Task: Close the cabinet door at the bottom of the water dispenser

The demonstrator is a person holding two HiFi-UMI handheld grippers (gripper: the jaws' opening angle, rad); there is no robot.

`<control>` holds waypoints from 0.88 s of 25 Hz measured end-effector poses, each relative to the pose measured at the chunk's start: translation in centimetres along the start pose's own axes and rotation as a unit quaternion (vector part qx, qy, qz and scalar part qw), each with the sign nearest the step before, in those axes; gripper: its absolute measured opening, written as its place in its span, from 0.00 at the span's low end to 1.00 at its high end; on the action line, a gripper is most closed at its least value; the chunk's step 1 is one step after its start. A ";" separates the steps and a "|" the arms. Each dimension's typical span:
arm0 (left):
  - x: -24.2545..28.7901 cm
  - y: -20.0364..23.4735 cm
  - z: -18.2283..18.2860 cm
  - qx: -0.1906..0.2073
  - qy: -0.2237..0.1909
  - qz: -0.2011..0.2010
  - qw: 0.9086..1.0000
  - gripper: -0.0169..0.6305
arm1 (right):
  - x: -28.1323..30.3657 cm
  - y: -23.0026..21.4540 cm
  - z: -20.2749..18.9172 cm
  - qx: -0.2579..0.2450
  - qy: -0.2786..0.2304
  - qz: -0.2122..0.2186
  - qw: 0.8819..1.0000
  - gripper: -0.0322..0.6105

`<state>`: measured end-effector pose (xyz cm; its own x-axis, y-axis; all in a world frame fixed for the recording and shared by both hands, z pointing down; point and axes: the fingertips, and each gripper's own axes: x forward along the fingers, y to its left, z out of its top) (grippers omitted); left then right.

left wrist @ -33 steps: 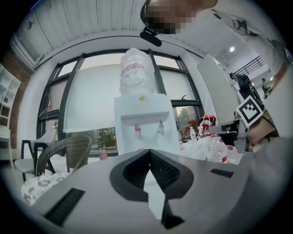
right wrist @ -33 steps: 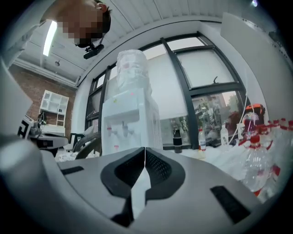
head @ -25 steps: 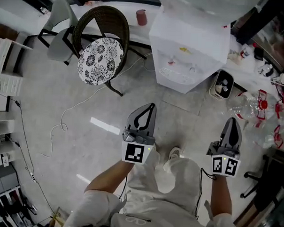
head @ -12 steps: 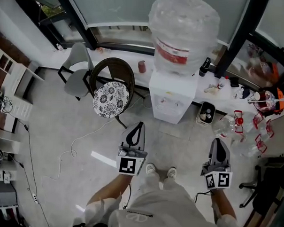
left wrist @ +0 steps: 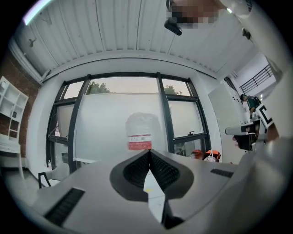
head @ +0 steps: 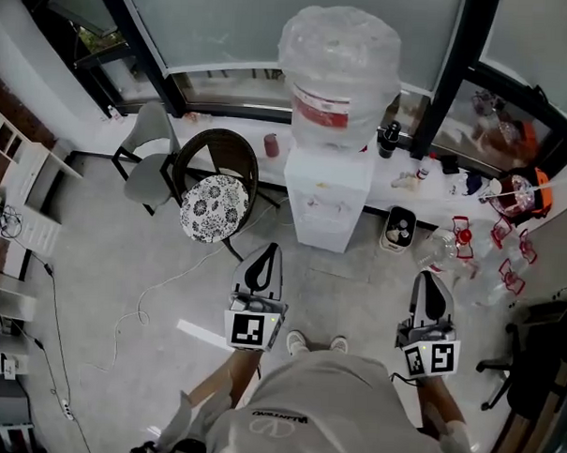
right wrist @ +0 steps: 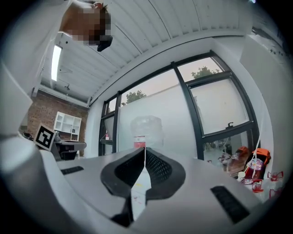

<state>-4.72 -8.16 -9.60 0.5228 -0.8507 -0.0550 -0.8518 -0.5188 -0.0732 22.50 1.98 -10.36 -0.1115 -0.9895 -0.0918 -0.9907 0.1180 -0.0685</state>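
Left gripper (head: 266, 251) and right gripper (head: 428, 276) noted closed, empty; dispenser (head: 328, 176) door (head: 313, 232) judged light, rigid, best pushed at free edge.

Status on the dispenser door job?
Left tool and right tool shut, empty. Water dispenser ahead; cabinet door looks shut. Chair left of it, bin right; neither in the path.

Pale grey floor (head: 104, 260). Frosted windows (head: 227, 26) in dark frames run along the far side above a low white ledge (head: 222, 132). A wicker chair (head: 214, 207) with a patterned cushion stands beside a grey chair (head: 148, 159). White shelves (head: 18, 186) stand at left by a brick wall (right wrist: 43, 112). The slatted white ceiling (left wrist: 128, 32) carries a strip light (right wrist: 56, 57).
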 end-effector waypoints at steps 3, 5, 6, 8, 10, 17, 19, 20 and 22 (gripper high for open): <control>-0.1 -0.5 -0.4 -0.006 -0.001 -0.008 1.000 0.04 | -0.5 -0.1 -0.1 0.005 0.001 -0.002 1.000 0.08; -0.3 -0.7 -0.6 -0.013 0.005 -0.011 1.000 0.04 | -0.7 -0.1 -0.1 -0.001 0.003 -0.005 1.000 0.08; -0.3 -0.8 -0.4 -0.017 0.003 -0.011 1.000 0.04 | -0.8 -0.2 -0.1 -0.004 0.004 -0.006 1.000 0.08; -0.4 -0.8 -0.4 -0.024 0.007 -0.009 1.000 0.04 | -0.7 -0.3 -0.1 -0.013 0.006 -0.011 1.000 0.08; -0.3 -0.7 -0.8 -0.026 0.007 -0.011 1.000 0.04 | -0.6 -0.2 -0.3 -0.019 0.007 -0.011 1.000 0.08; -0.2 -1.0 -0.3 -0.021 0.001 -0.013 1.000 0.04 | -0.4 0.2 -0.9 -0.013 0.023 0.000 1.000 0.08; -0.2 -1.1 -0.1 -0.019 0.001 -0.016 1.000 0.04 | -0.6 0.2 -1.1 -0.010 0.025 -0.001 1.000 0.07; -0.2 -1.2 0.0 -0.019 0.001 -0.017 1.000 0.04 | -0.7 0.3 -1.1 -0.010 0.025 0.000 1.000 0.07; -0.3 -1.5 0.2 -0.016 0.000 -0.019 1.000 0.04 | -0.8 0.5 -1.0 -0.013 0.027 0.002 1.000 0.07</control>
<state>-3.63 -7.08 -9.66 0.5555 -0.8299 -0.0524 -0.8315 -0.5538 -0.0428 22.06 2.77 -9.33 -0.1179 -0.9923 -0.0379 -0.9919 0.1195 -0.0425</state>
